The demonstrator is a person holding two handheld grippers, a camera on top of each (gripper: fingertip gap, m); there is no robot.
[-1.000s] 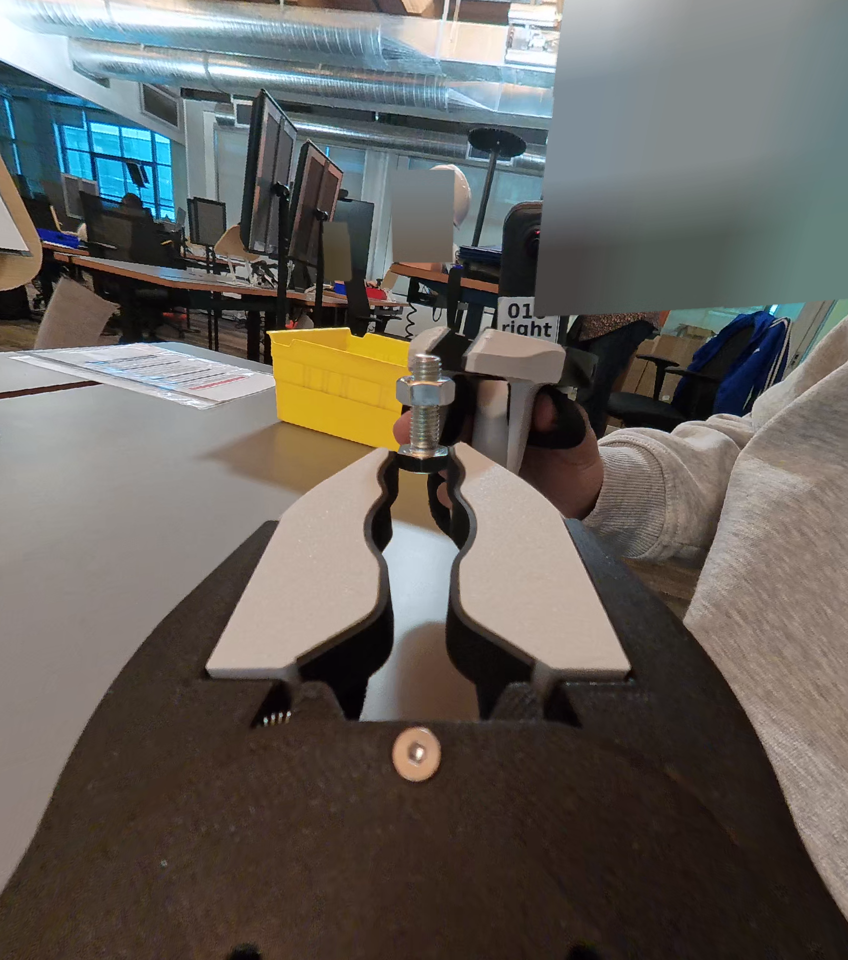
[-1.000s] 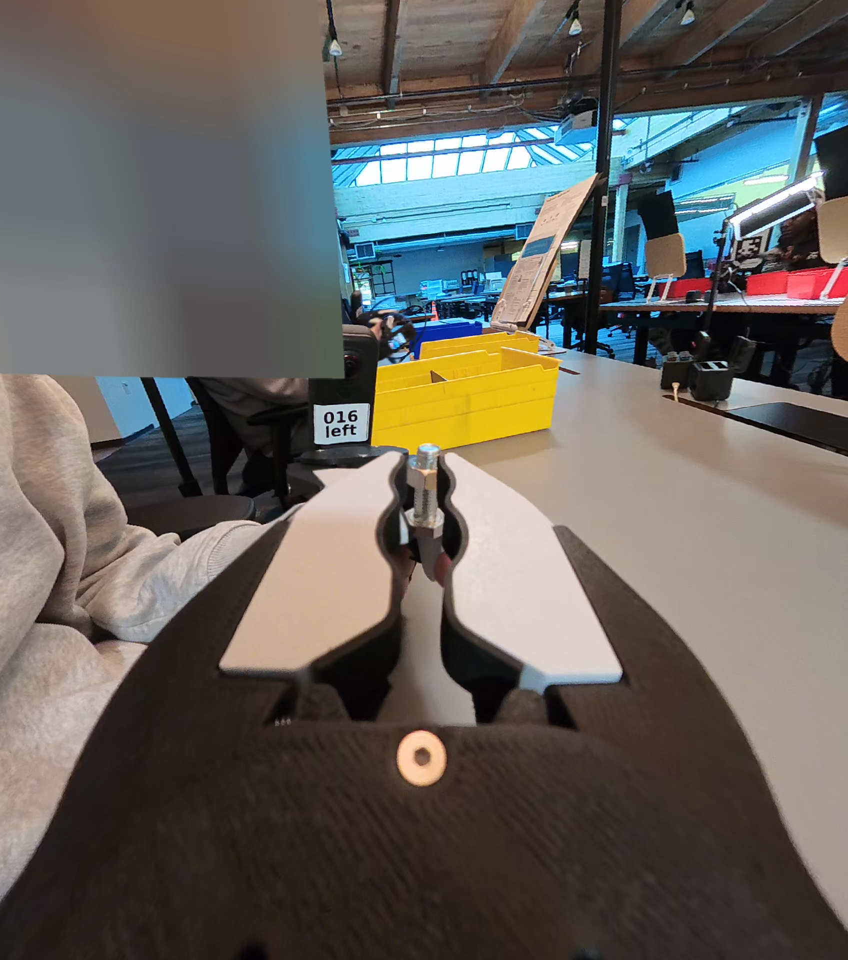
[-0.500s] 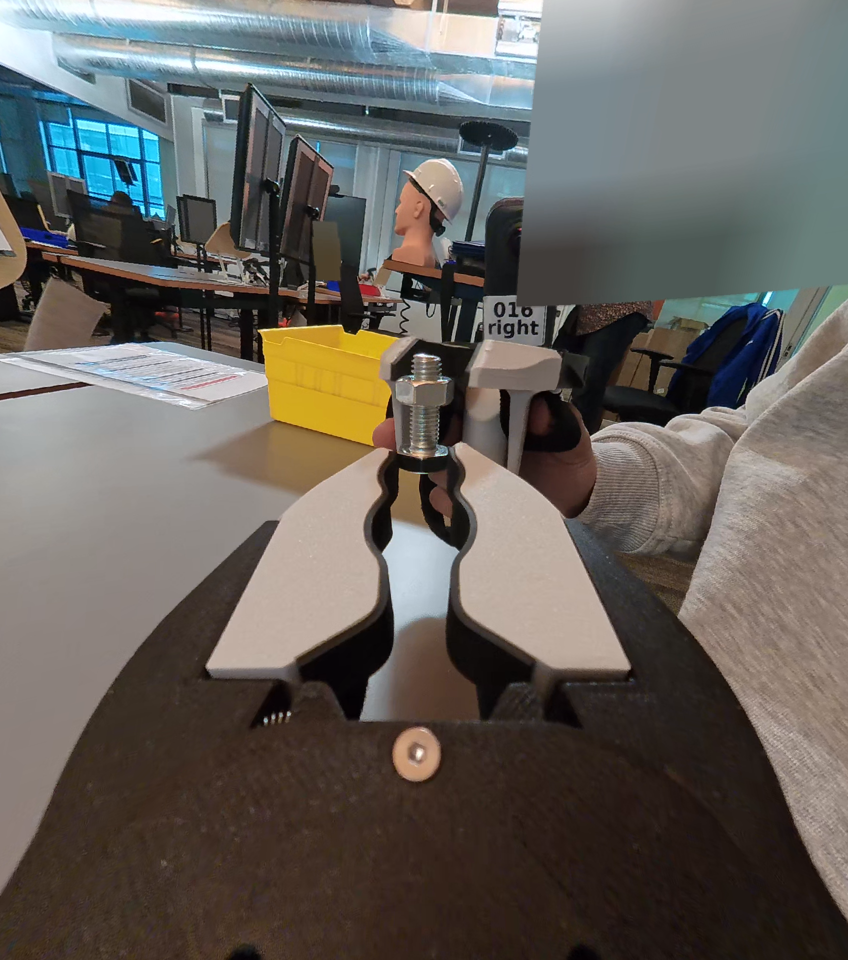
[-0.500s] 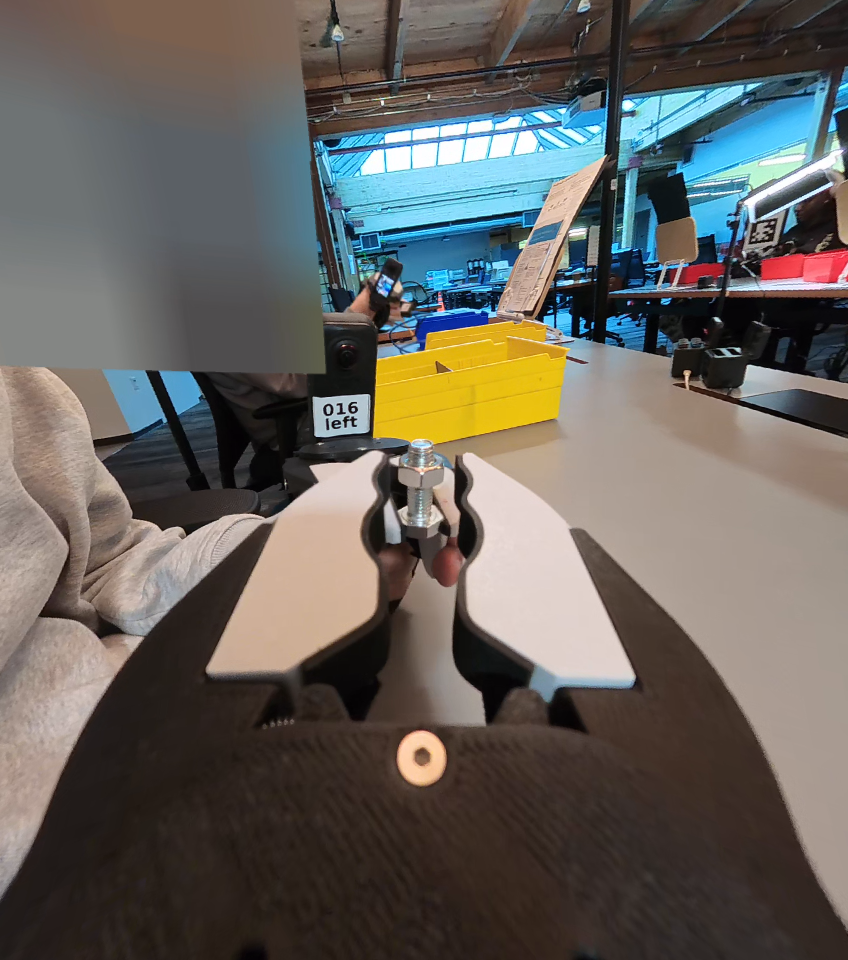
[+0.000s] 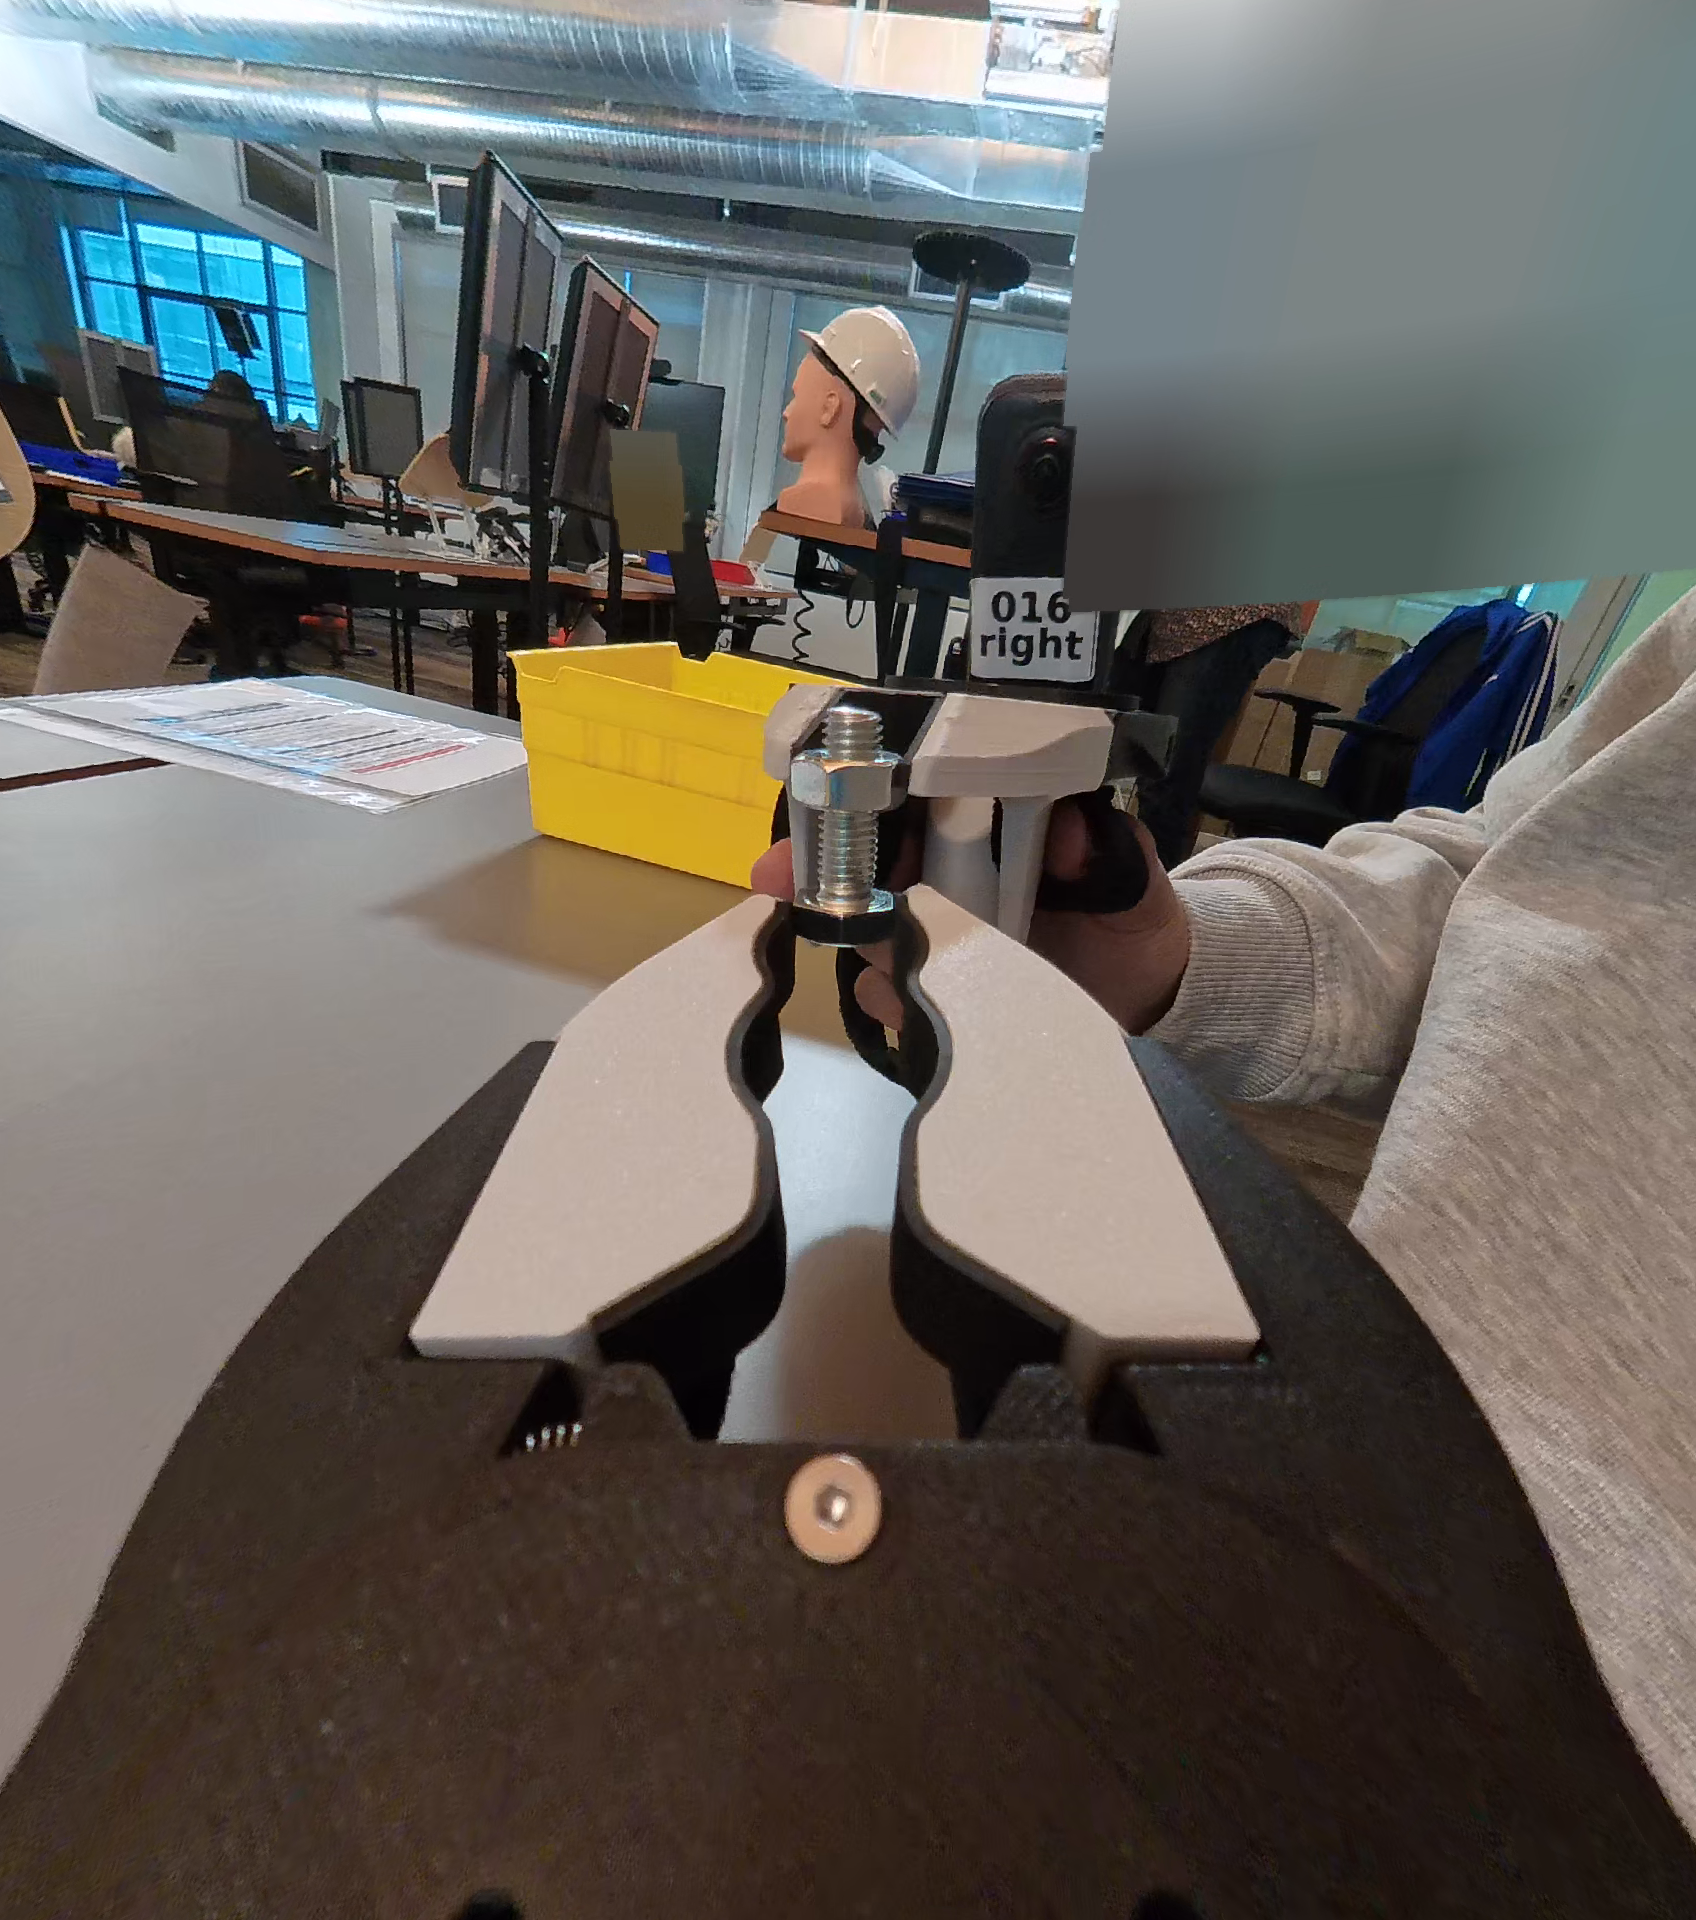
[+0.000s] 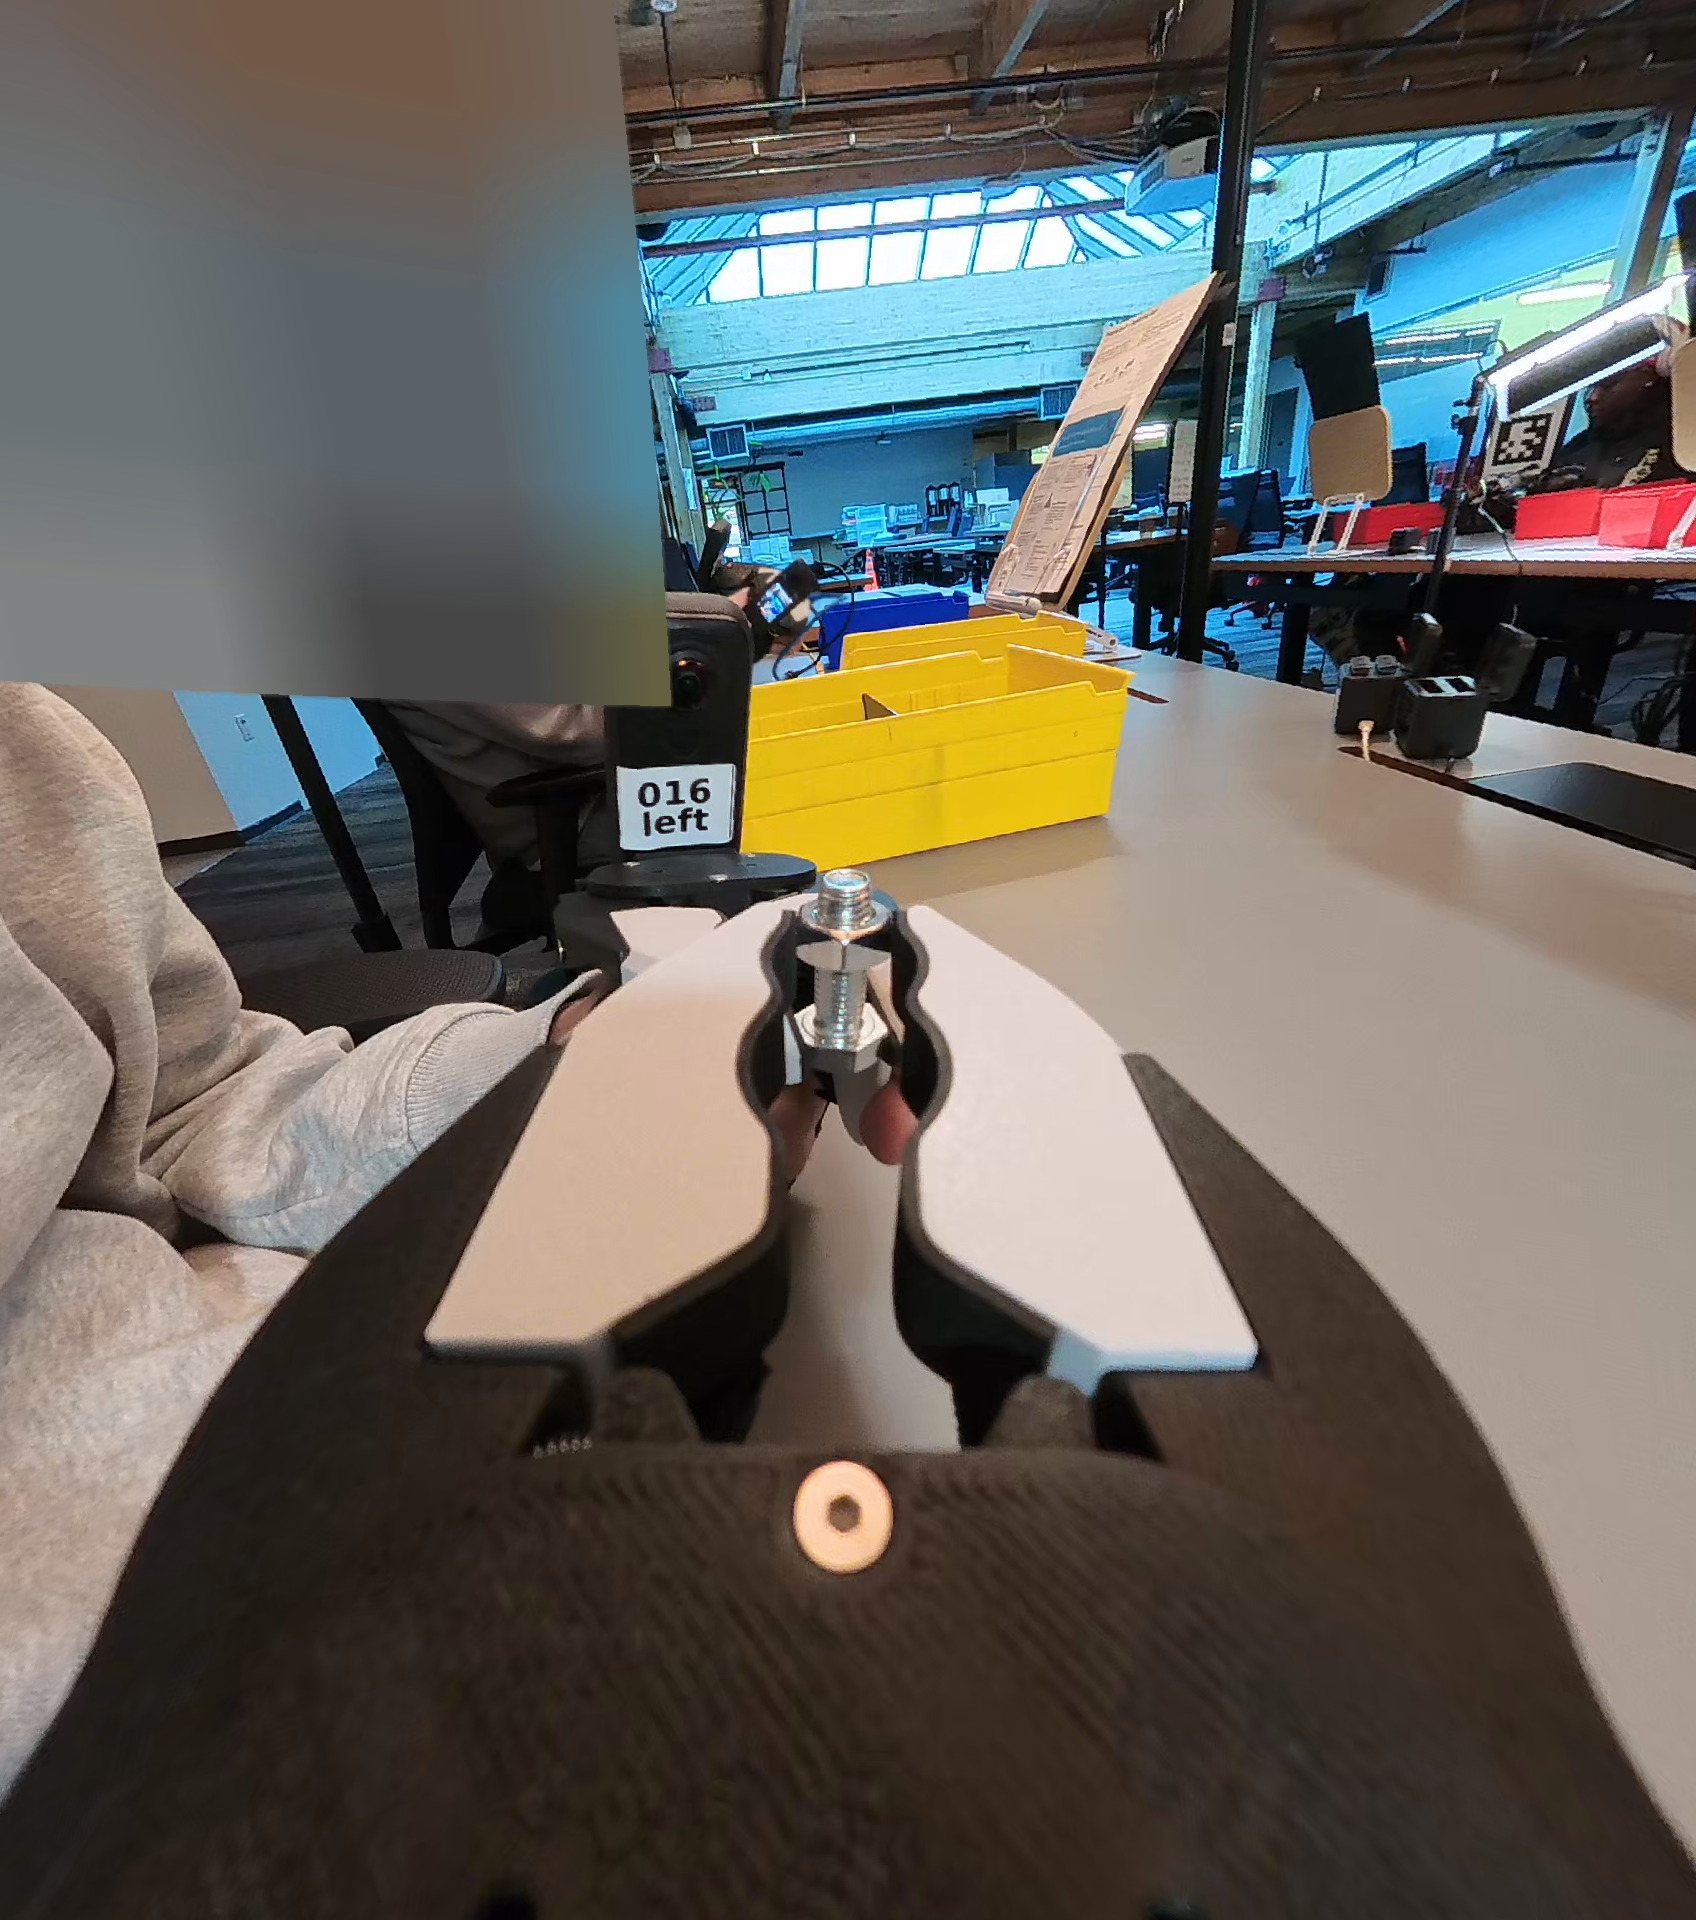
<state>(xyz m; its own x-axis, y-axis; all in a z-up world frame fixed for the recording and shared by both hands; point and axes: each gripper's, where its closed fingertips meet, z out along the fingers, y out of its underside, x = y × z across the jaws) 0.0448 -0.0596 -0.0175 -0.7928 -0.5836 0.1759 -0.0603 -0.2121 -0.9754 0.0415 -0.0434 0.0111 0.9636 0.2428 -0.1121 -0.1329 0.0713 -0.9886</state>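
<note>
right gripper has dropped onto the nut, clamping it; left gripper grips the upright bolt by its head.

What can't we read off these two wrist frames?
- Bolt head: left wrist view, buried between the left claw tips.
- Nut contact: right wrist view, too small and shadowed to tell whether the right claw pinches it.
- Yellow bin contents: both views, its walls hide them.
</note>
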